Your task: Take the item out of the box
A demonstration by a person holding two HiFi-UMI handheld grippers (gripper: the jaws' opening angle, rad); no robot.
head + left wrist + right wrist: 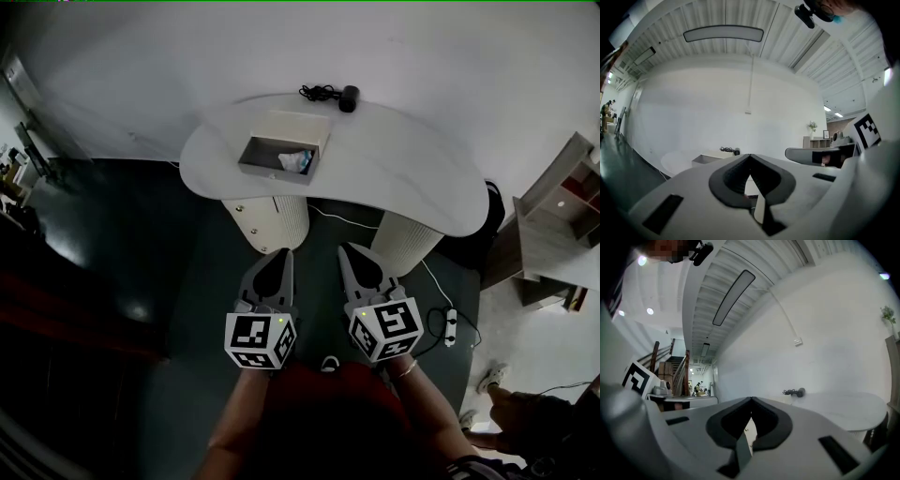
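Observation:
An open cardboard box [284, 145] stands on the white table [394, 178], its flap folded back. Inside it, at the right end, lies a white and blue item [295, 161]. The box also shows far off in the left gripper view as a pale box [708, 159]. My left gripper [281, 255] and right gripper [349, 251] are held side by side near my body, well short of the table, above the dark floor. Both have their jaws shut with nothing between them.
A black device with a coiled cable [336, 95] lies at the table's far edge. The table rests on two ribbed white pedestals [274, 220]. A power strip and cord [450, 326] lie on the floor at right. Shelving [562, 225] stands further right.

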